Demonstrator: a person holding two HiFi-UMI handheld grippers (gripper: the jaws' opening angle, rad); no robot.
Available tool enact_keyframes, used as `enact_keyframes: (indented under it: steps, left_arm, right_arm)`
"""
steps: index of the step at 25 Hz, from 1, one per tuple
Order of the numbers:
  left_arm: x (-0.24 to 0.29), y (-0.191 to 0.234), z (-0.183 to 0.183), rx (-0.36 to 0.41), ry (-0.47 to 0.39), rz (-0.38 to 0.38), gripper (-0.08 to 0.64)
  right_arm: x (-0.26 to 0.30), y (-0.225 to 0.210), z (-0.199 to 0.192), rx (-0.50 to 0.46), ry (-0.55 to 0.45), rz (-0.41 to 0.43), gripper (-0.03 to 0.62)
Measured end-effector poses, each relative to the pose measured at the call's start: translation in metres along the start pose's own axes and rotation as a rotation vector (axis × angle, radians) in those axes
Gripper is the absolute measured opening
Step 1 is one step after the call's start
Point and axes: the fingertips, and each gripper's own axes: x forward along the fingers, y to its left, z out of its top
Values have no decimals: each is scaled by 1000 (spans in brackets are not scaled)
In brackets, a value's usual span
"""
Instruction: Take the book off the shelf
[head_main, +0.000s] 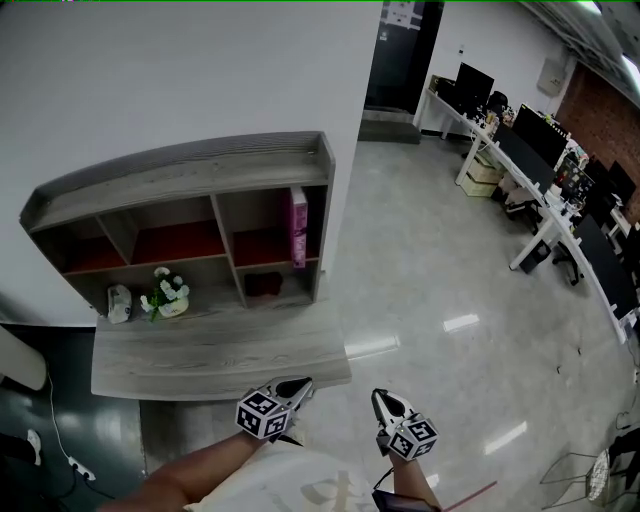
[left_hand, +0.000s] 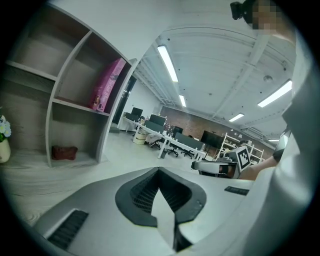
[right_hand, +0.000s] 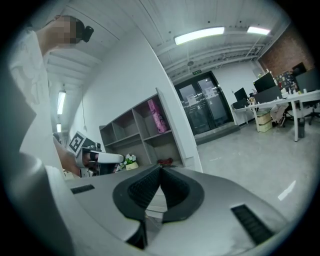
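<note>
Ahead of my left gripper, the book gives me a pink face with print far too small to read. The side turned to the shelf wall is hidden. Just below it a dark red lump sits in the lower compartment, and I can't tell what it is. Further left there's a small whitish thing beside the flowers, too small to name. In my left gripper view the picture's left edge slices the flowers and cuts off the shelf's left bays. In the head view my left forearm runs off the bottom edge. Behind my right gripper, my right arm is nearly all cut off there too.
</note>
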Motion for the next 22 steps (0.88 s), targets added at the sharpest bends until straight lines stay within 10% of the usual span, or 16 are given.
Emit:
enact_keyframes:
  steps: [22]
  left_arm:
    - [26, 68, 31, 15, 13, 21, 2]
  right_arm:
    - [104, -30, 27, 7, -6, 79, 5]
